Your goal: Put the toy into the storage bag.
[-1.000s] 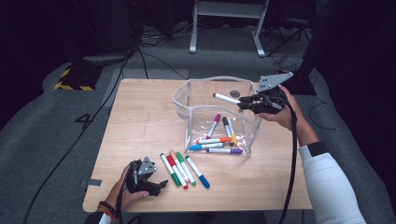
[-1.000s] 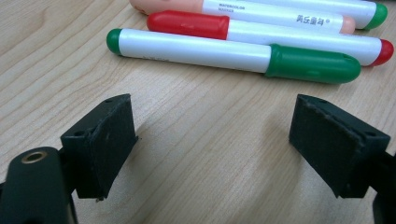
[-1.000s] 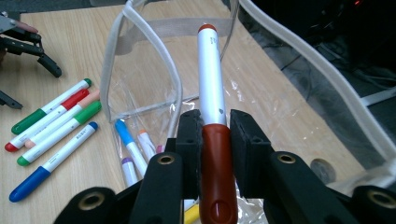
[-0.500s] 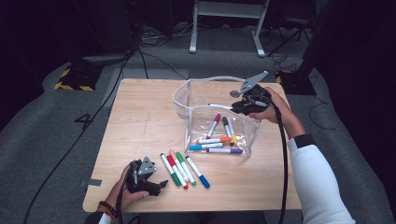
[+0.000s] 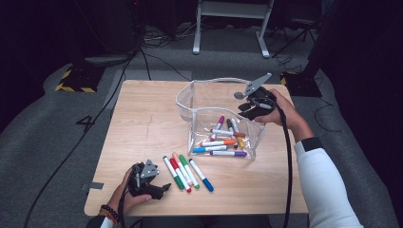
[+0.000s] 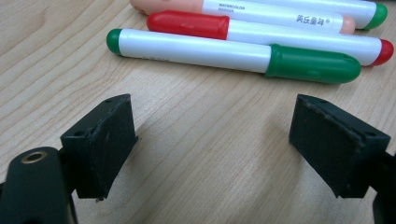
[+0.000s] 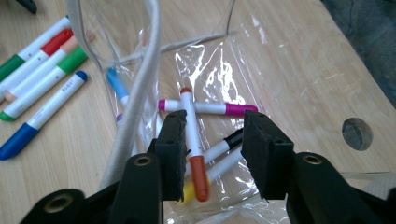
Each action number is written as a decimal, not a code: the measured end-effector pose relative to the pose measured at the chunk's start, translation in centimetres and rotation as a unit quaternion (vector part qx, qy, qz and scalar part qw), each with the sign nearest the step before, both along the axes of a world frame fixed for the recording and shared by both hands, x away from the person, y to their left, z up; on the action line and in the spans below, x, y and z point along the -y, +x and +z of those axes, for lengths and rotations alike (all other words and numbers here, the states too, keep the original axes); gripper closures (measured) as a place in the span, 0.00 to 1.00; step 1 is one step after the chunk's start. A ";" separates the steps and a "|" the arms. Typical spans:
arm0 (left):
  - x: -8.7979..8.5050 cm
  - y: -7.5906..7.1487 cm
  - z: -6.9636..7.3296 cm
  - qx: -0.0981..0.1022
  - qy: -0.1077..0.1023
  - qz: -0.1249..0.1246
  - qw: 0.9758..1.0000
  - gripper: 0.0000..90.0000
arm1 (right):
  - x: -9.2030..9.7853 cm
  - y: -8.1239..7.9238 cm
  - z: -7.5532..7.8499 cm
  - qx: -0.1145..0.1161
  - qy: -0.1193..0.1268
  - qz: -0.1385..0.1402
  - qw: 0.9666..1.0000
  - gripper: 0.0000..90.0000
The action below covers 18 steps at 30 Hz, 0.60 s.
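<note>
The right gripper [image 7: 210,154] is held over the clear pouch [image 5: 187,97], jaws just parted and empty so a red marker [image 7: 194,140] drops below them, while the left gripper [image 6: 224,149] is rested wide open, empty, short of the green marker [image 6: 233,55].

Wooden surface [image 5: 142,118] carries clear pouch [image 5: 190,102] of markers; four loose markers [image 5: 187,172] lie just beside it, near front edge.
</note>
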<state>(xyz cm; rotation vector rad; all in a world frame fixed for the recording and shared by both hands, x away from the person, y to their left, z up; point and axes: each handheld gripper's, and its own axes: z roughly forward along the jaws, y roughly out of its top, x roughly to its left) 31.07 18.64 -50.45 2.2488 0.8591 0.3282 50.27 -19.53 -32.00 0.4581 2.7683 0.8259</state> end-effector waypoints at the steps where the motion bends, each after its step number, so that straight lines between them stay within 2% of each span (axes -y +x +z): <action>1: 0.0 0.0 0.0 0.000 0.000 0.000 1.000 0.16 | 0.1 0.0 0.1 0.003 0.005 -0.001 1.000 0.64; 3: 0.0 0.0 0.0 0.000 0.000 0.000 1.000 0.16 | 0.5 -0.3 0.5 0.014 0.027 -0.016 0.999 0.61; 5: 0.0 0.0 0.0 0.000 0.000 0.000 1.000 0.16 | 0.9 -0.7 0.8 0.024 0.042 -0.014 0.999 0.57; 7: 0.0 0.0 0.0 0.000 0.000 0.000 1.000 0.16 | 1.4 -1.2 1.2 0.035 0.059 -0.024 0.997 0.52; 10: 0.0 0.0 0.0 0.000 0.000 0.000 1.000 0.16 | 2.3 -2.7 1.8 0.053 0.085 -0.029 0.995 0.49; 12: 0.0 0.0 0.0 0.000 0.000 0.000 1.000 0.16 | 2.9 -3.8 2.1 0.070 0.091 -0.036 0.993 0.47; 15: 0.0 0.0 0.0 0.000 0.000 0.000 1.000 0.16 | 4.0 -5.0 2.5 0.073 0.116 -0.039 0.990 0.44; 16: 0.0 0.0 0.0 0.000 0.000 0.000 1.000 0.16 | 4.5 -5.7 2.7 0.085 0.121 -0.044 0.988 0.44; 18: 0.0 0.0 0.0 0.000 0.000 0.000 1.000 0.16 | 5.2 -6.7 2.8 0.092 0.128 -0.054 0.986 0.43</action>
